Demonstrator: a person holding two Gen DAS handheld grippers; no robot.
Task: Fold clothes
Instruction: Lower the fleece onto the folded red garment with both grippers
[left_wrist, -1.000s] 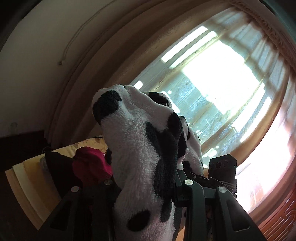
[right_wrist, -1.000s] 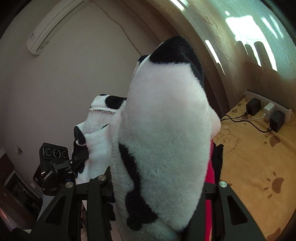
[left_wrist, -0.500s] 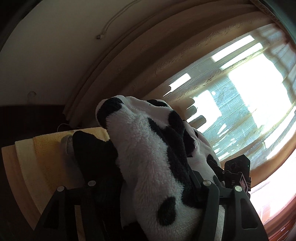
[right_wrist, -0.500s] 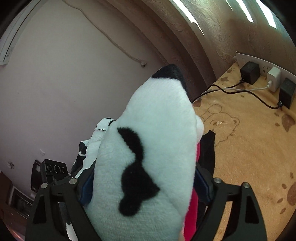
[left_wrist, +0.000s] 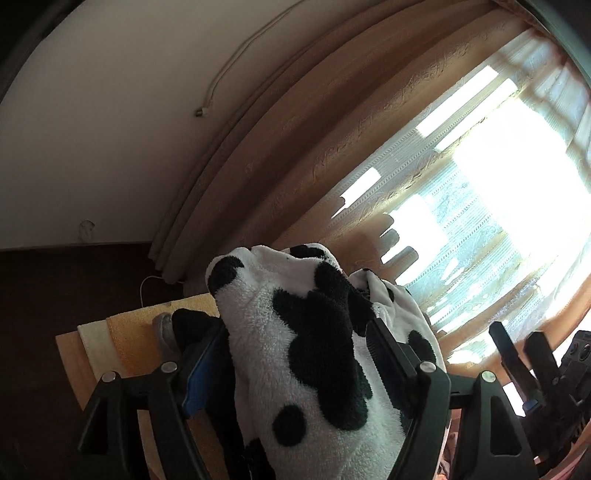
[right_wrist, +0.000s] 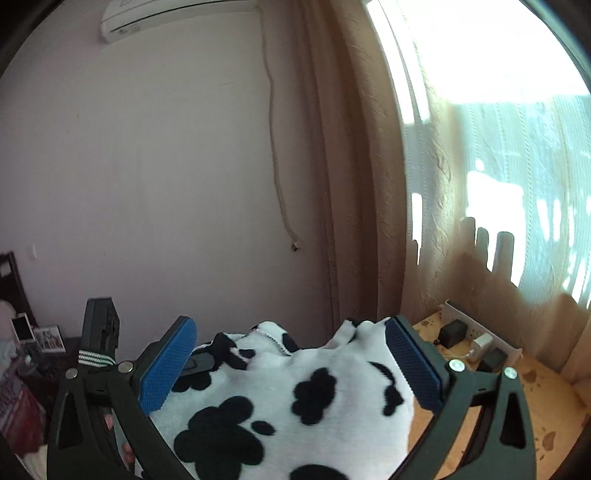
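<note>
Behind fleece (right_wrist: 295, 398), curtain (right_wrist: 369, 184), charger strip (right_wrist: 480, 343)

Beige curtains (right_wrist: 354, 184) beside bright window (right_wrist: 517, 110), wall AC unit (right_wrist: 166, 14), power strip w/ chargers (right_wrist: 480, 339), yellow towel (left_wrist: 133, 332)

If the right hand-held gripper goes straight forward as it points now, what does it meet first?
Most likely the cow-print fleece garment, which already lies between the opening jaws of the right hand-held gripper. Beyond it come the wall and curtain, though depth is unclear.
</note>
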